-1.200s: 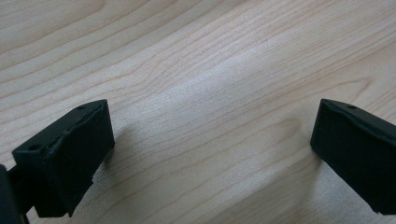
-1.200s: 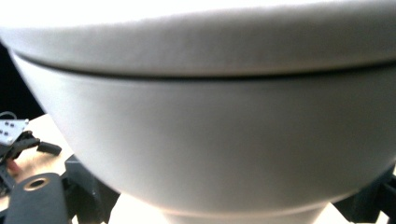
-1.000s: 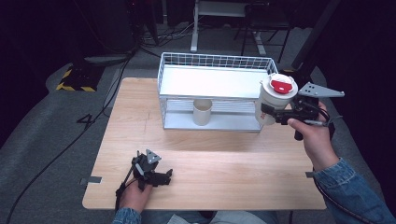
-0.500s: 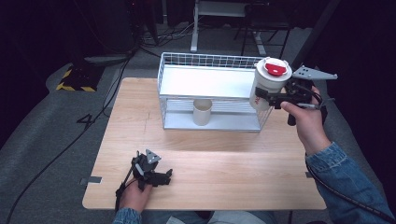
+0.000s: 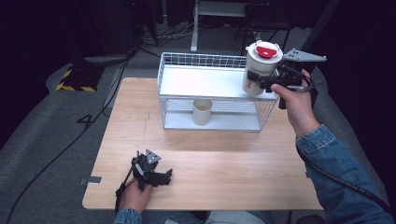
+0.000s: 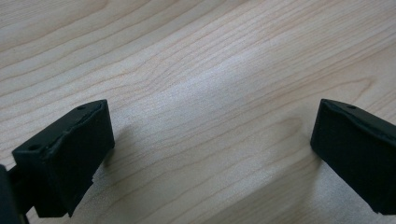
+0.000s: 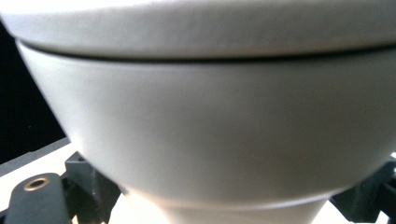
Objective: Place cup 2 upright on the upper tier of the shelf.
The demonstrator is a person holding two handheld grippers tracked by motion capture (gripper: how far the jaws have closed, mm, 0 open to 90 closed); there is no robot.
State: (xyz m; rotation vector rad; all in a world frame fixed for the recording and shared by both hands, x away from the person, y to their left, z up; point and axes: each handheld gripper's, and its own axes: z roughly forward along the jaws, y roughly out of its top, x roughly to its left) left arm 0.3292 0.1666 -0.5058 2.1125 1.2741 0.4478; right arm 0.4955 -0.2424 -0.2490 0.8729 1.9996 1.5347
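A white lidded cup with a red top [image 5: 259,66] hangs above the right end of the white wire rack [image 5: 212,93], upright, held from its right side by my right gripper [image 5: 256,81], which is shut on it. In the right gripper view the cup's white wall [image 7: 205,126] looms close between the jaws. A second, beige cup [image 5: 202,111] stands on the rack's lower shelf. My left gripper [image 5: 159,178] rests on the wooden table [image 5: 219,158] near the front left; its jaws stand wide open over bare wood [image 6: 210,107] with nothing between them.
The rack has an upper white shelf [image 5: 201,80] and a lower one. Beyond the table's far edge are a grey floor, cables and a yellow-black striped object [image 5: 74,78]. A denim sleeve [image 5: 341,168] reaches in along the right side.
My right gripper has lifted the red-topped cup up and slightly back, from beside the rack's right end to above its upper shelf level. The left gripper has stayed put.
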